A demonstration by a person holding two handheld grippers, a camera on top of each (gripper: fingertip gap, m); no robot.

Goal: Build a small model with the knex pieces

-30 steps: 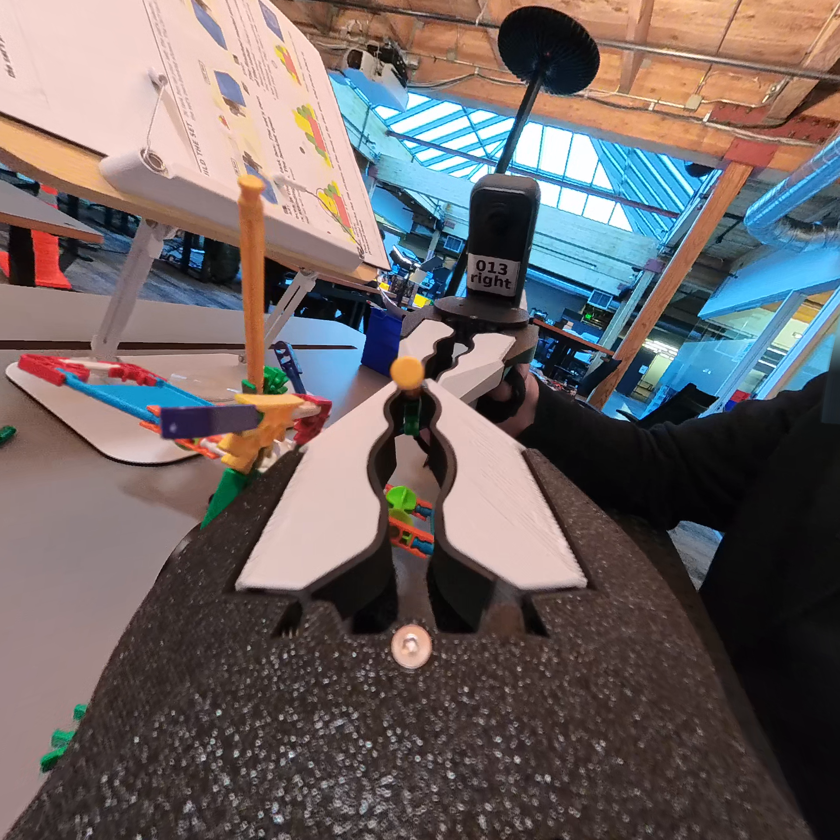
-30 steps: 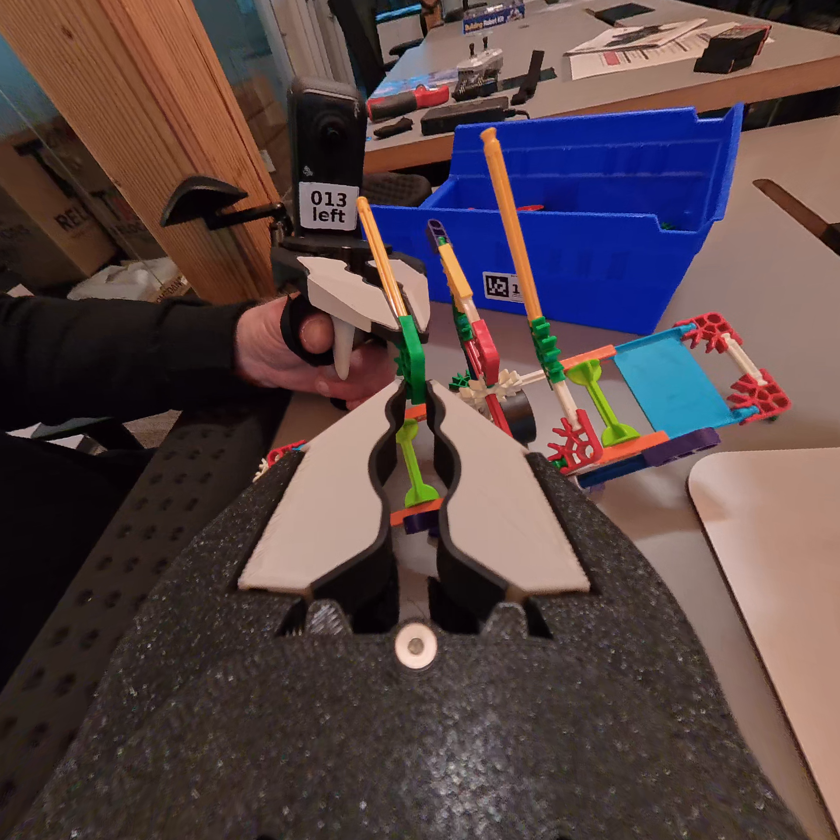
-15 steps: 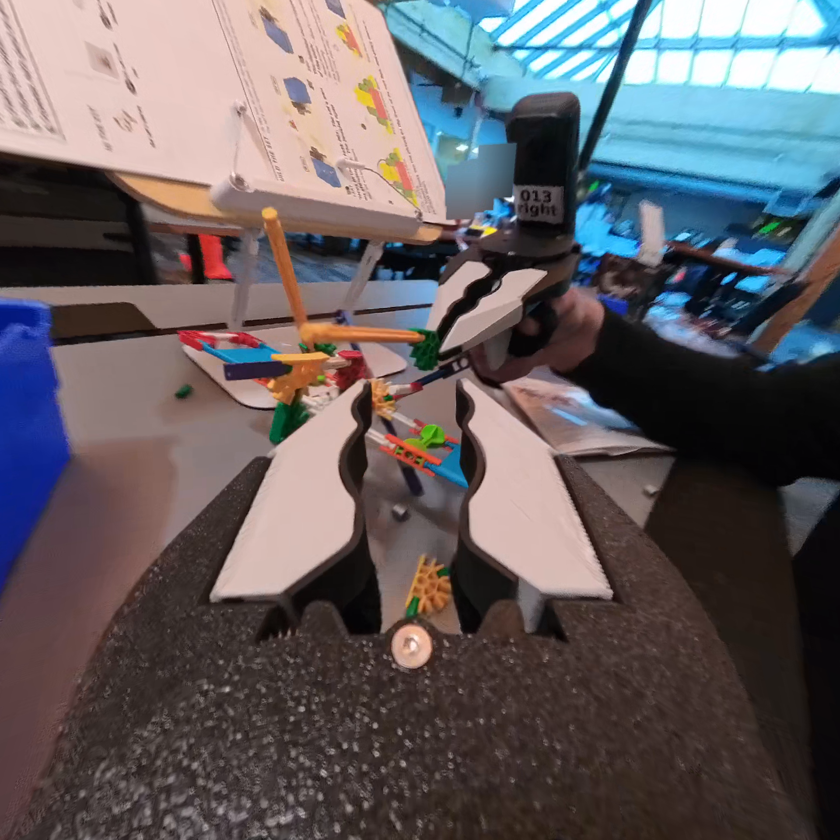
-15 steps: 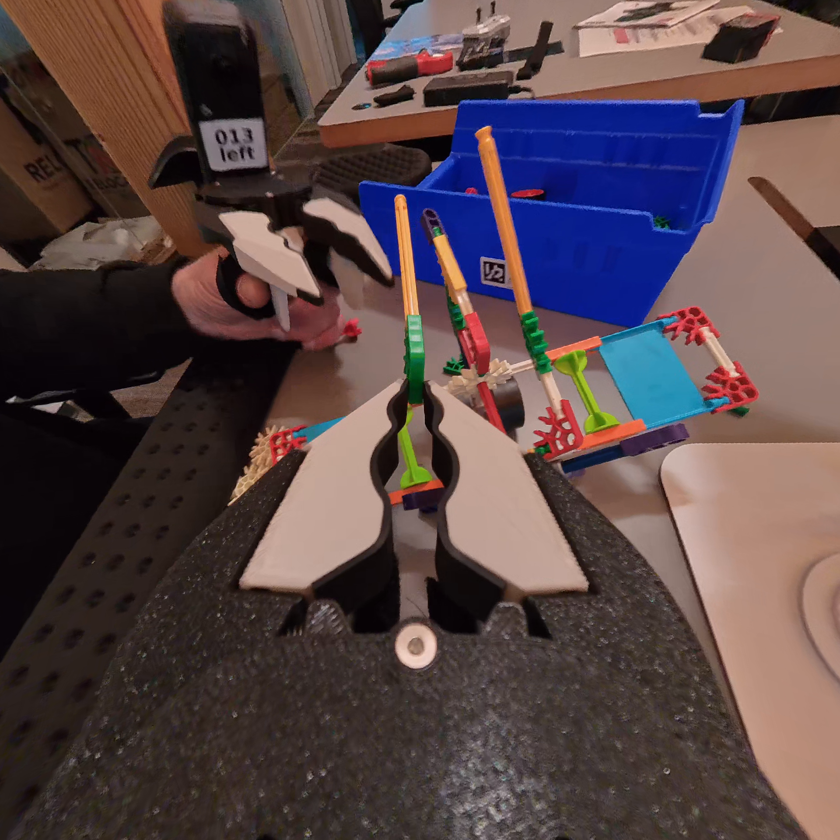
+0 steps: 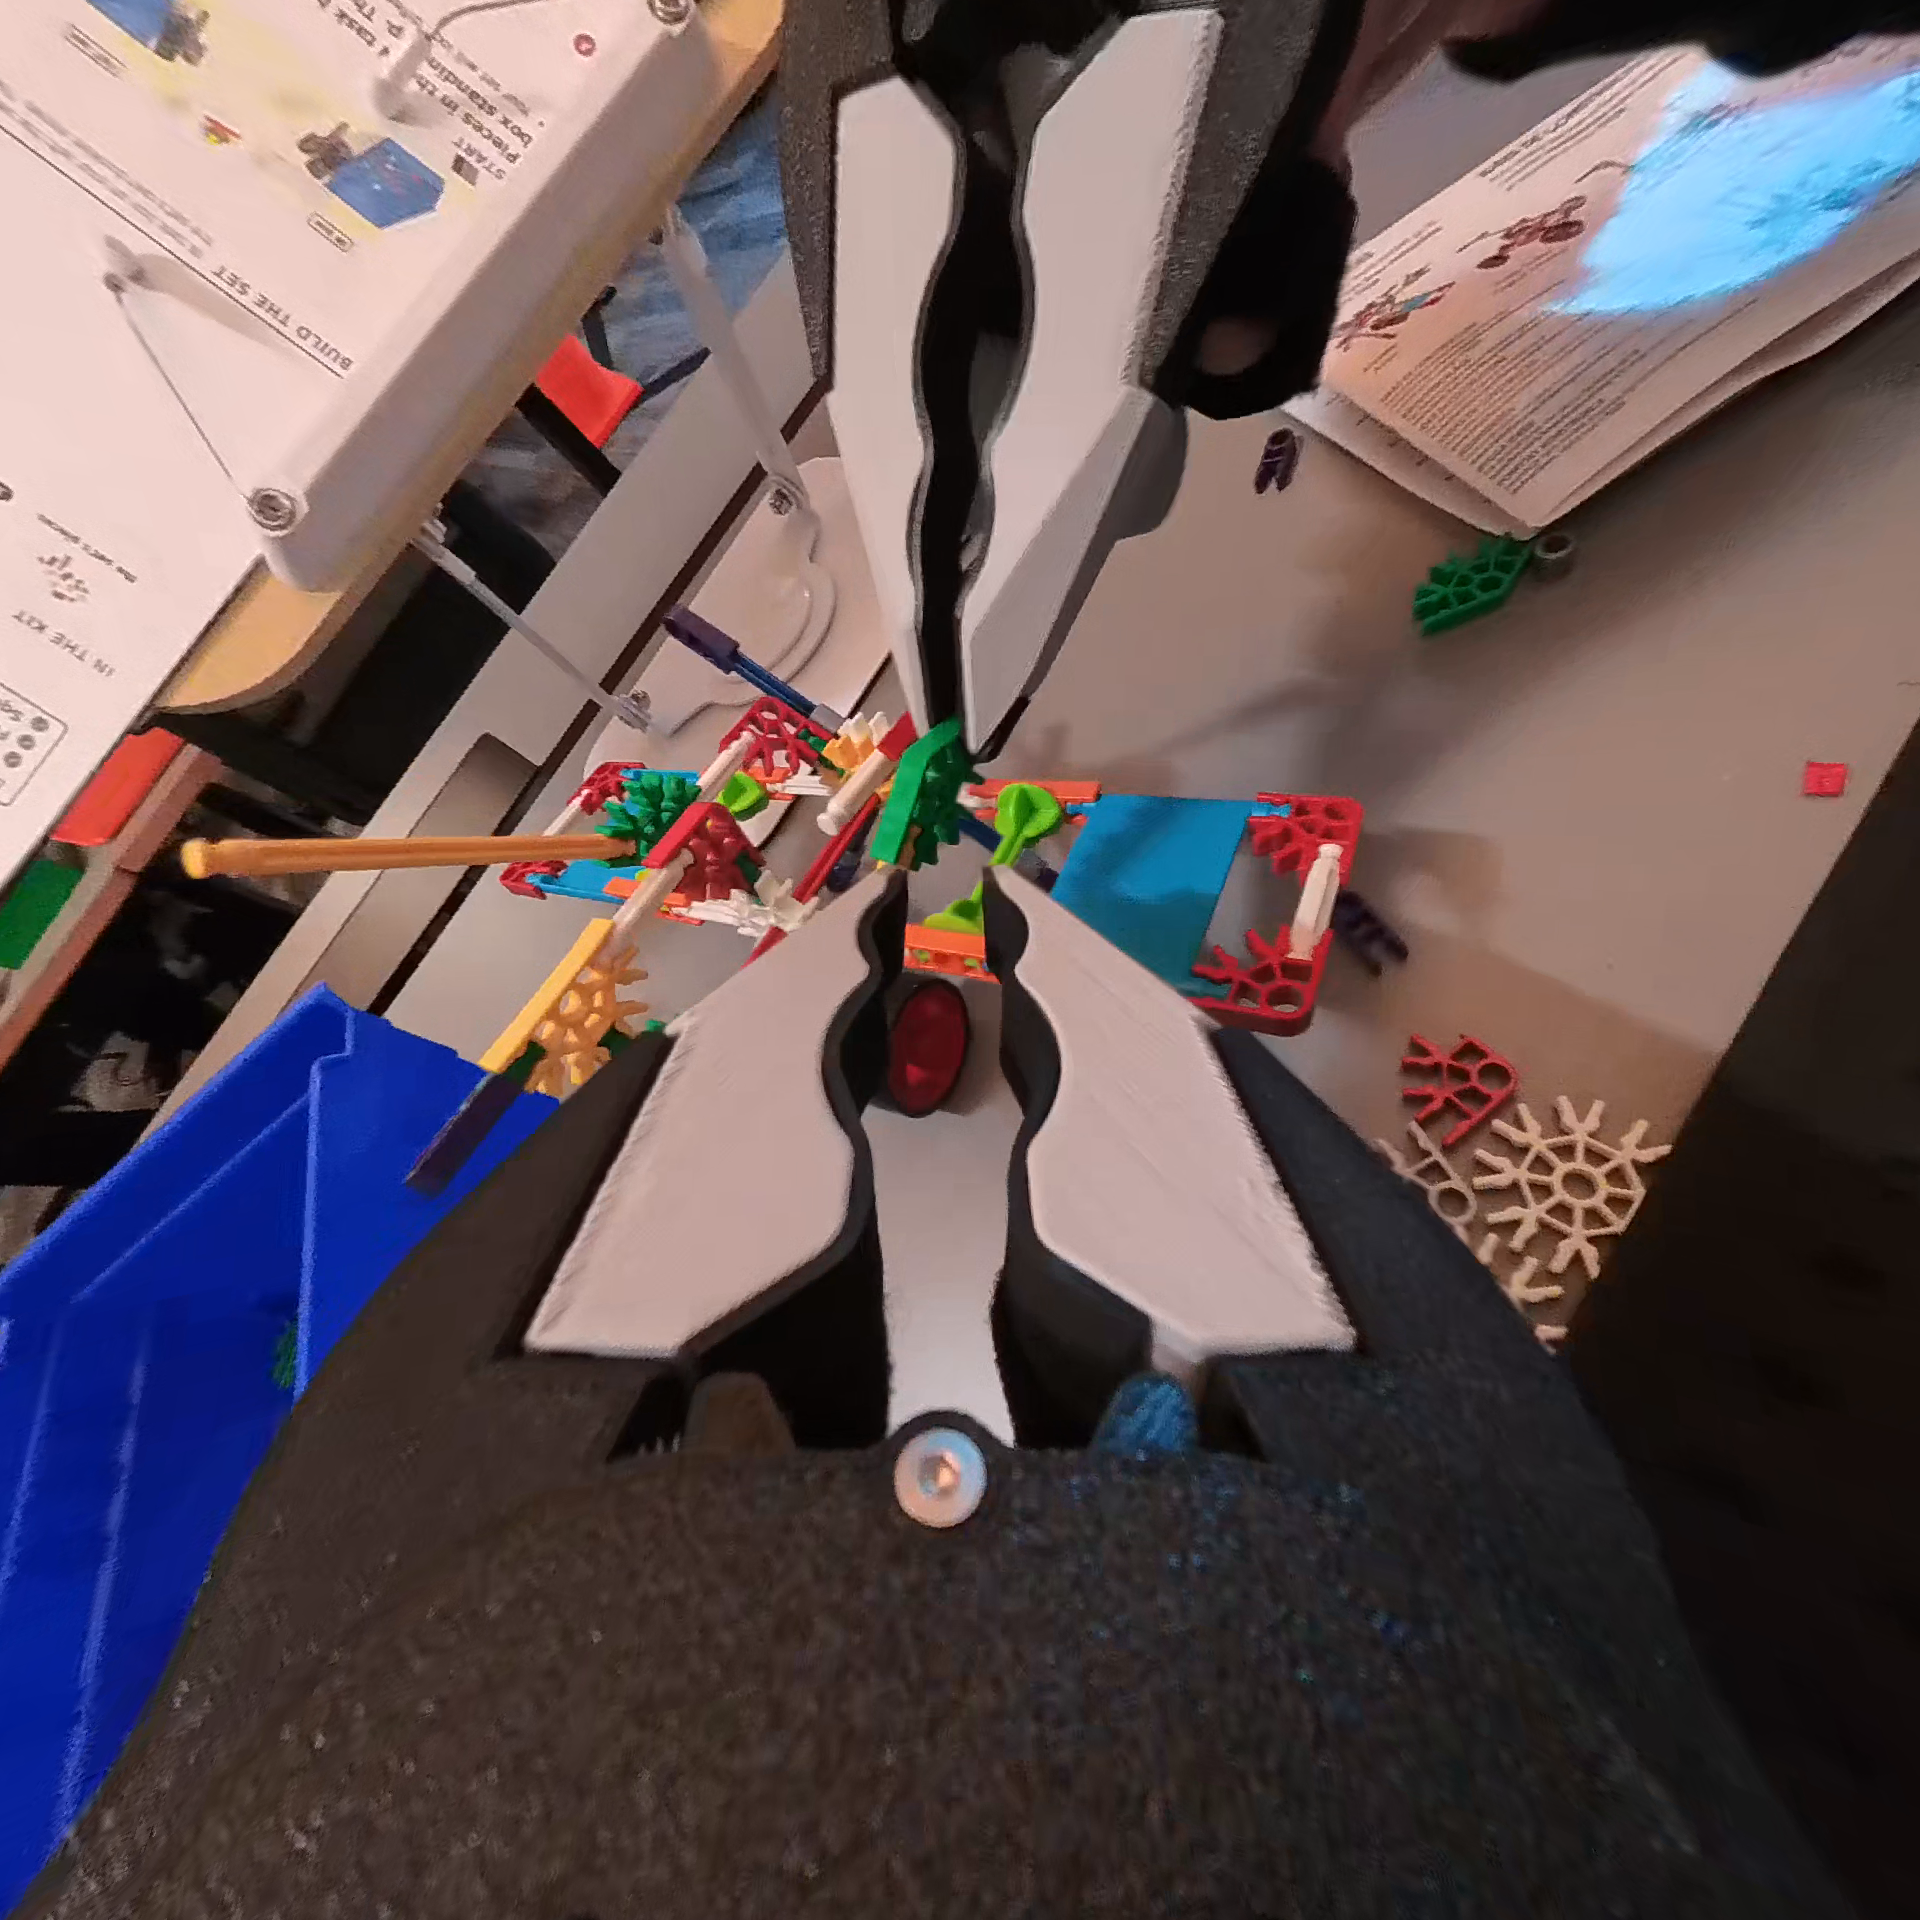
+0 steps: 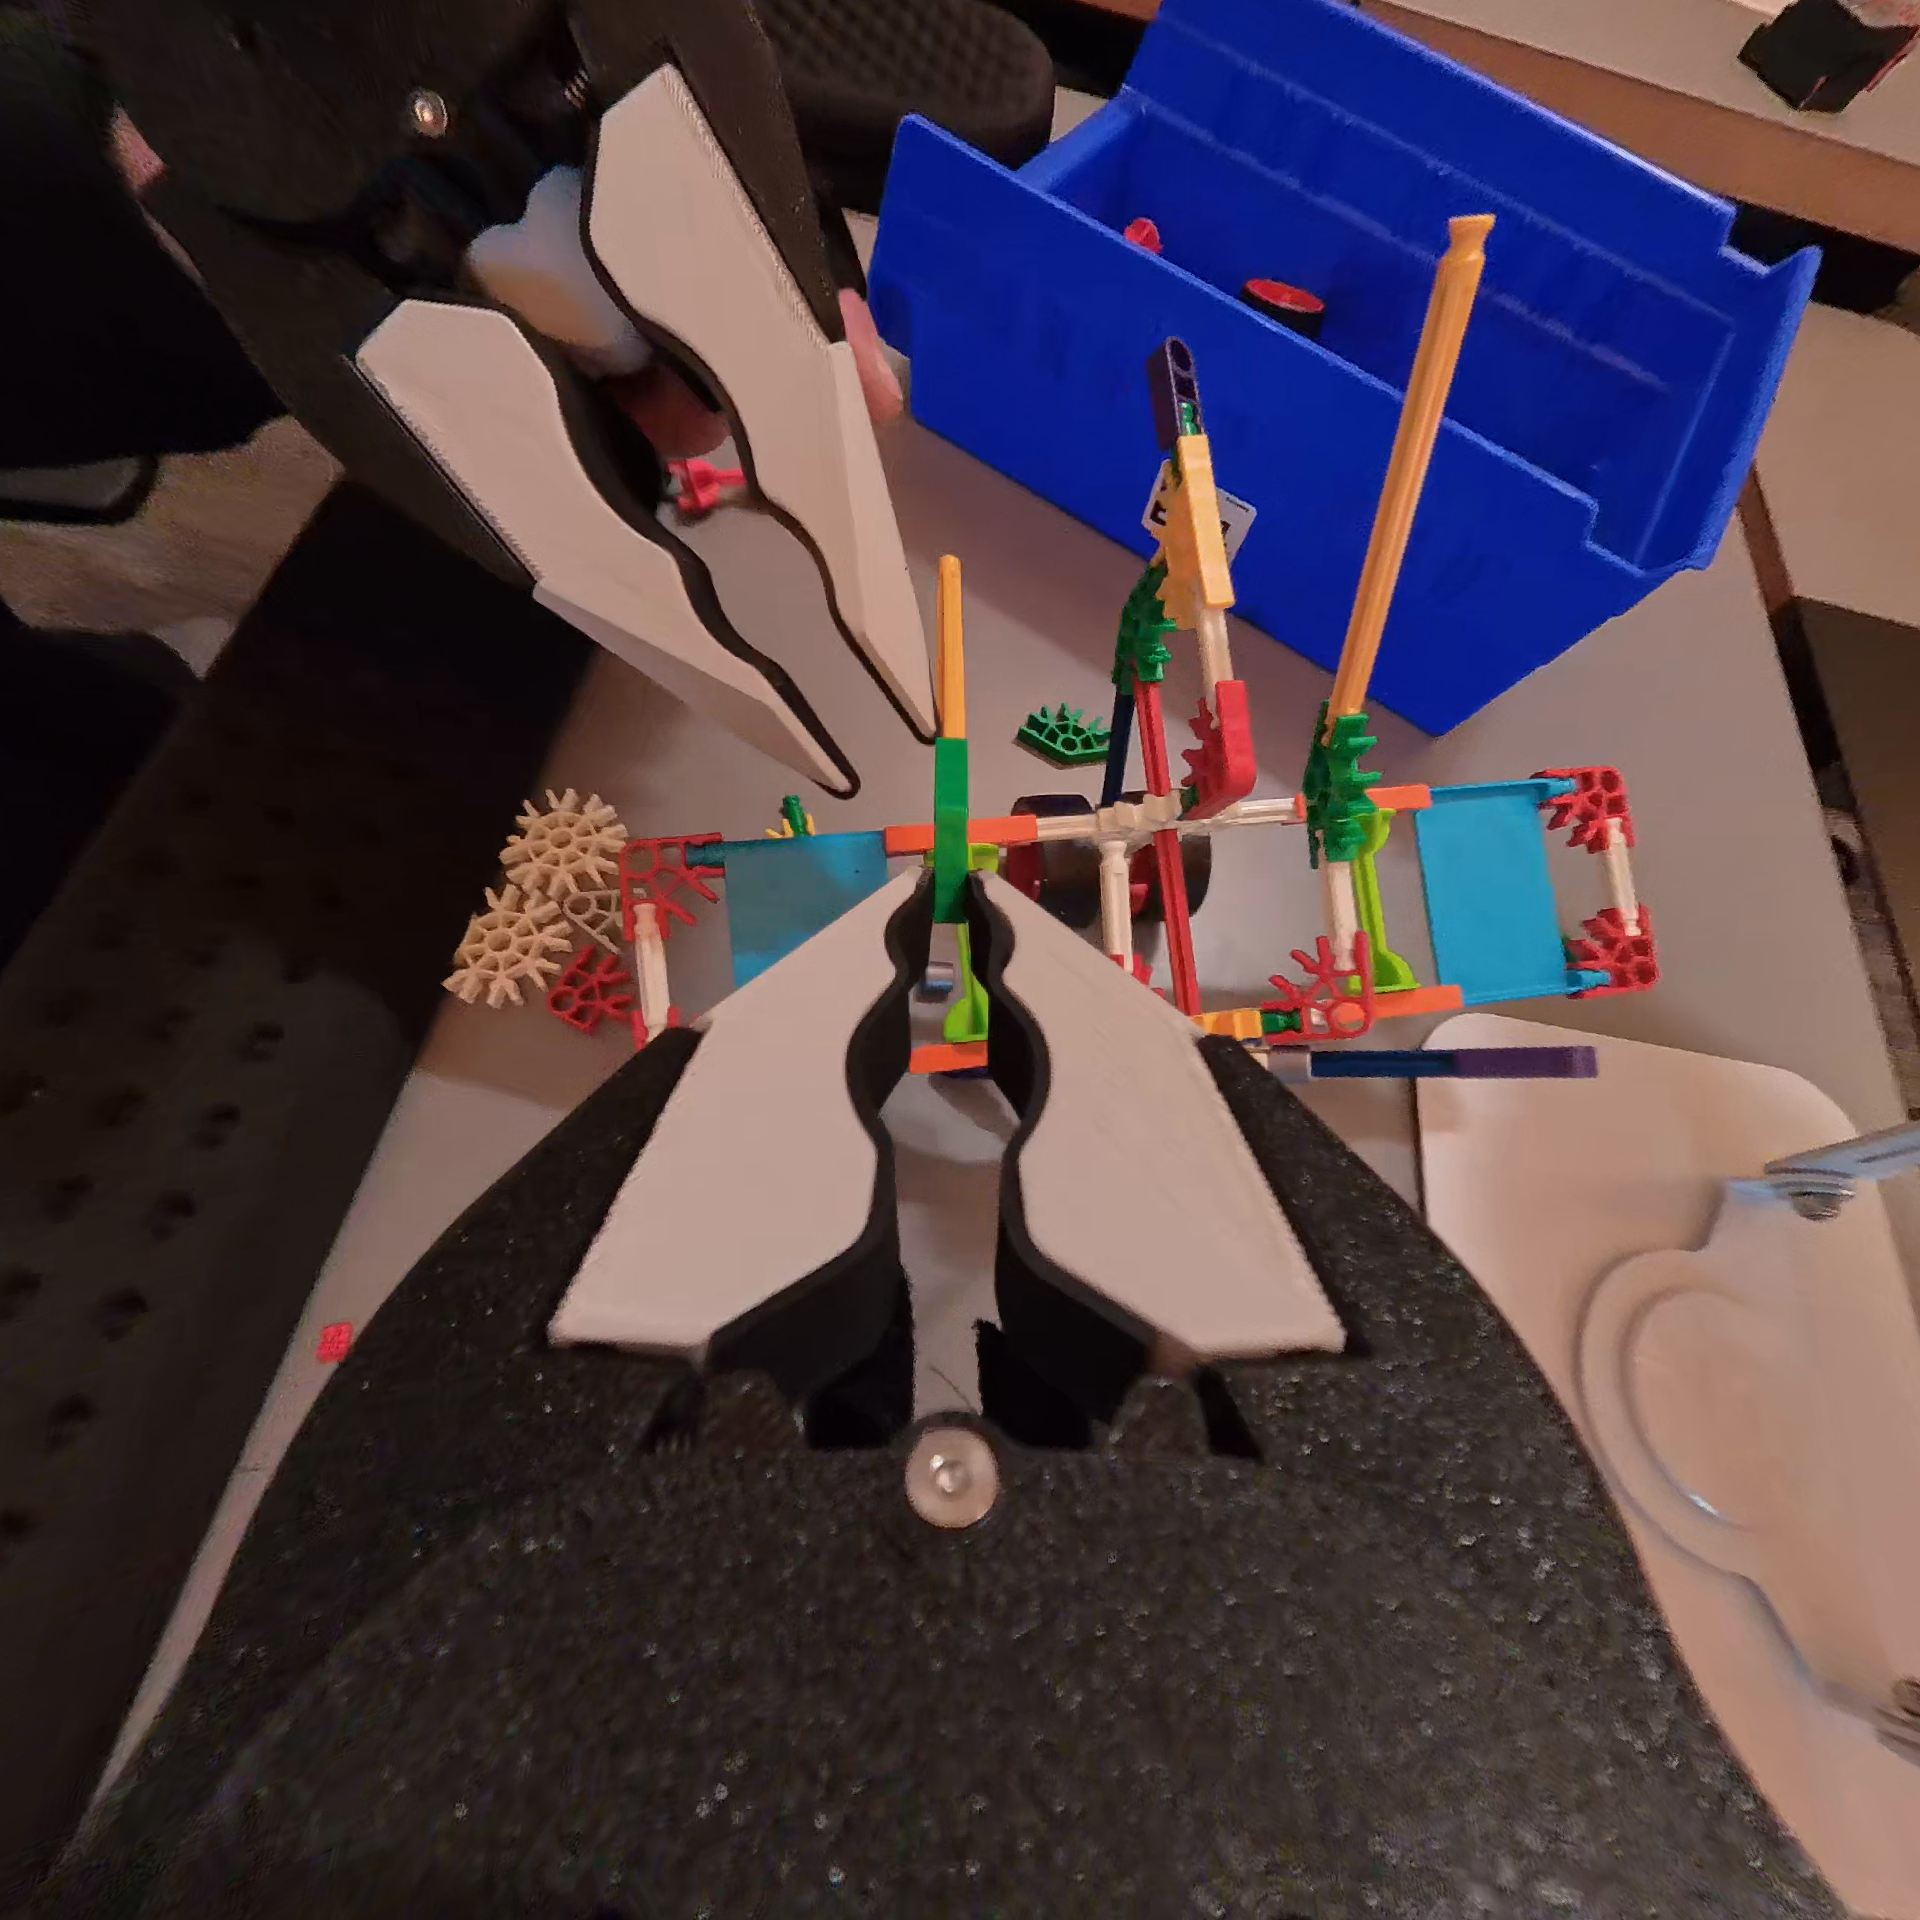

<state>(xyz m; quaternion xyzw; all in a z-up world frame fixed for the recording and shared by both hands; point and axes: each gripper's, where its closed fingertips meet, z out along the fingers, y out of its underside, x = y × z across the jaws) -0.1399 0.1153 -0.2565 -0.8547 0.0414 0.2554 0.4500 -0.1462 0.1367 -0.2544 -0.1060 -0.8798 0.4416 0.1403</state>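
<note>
Construction-toy model (image 6: 1143,862) sits on the grey table (image 6: 1714,644), long axis running left-right across the right wrist view, with a blue panel (image 6: 1486,904) at each end and red connectors on the corners. Three rods stick up off it: a short yellow-orange rod (image 6: 949,644) plugged into a green connector (image 6: 948,831), a multi-coloured arm in the middle, and a long orange rod (image 6: 1403,457) leaning toward the blue bin (image 6: 1351,343) behind.

Right gripper (image 6: 948,883) is pinched tight on that green connector, fingers nearly together with just the green piece between the tips. So the model is right at its fingertips, spreading out to both sides from there.

Left gripper (image 6: 894,758) comes in from the upper left of that view, fingers spread apart with nothing between them; its nearer tip is just beside the short yellow-orange rod, can't tell if it actually touches. In its own camera, the left gripper (image 5: 935,883) looks straight down on the model, and a red wheel (image 5: 928,1044) shows in the gap between its fingers.

Loose bits near the model's end: cream snowflake connectors (image 6: 540,904) and a red connector (image 6: 592,987) on the table. A white stand base (image 6: 1621,1195) is to the right.
</note>
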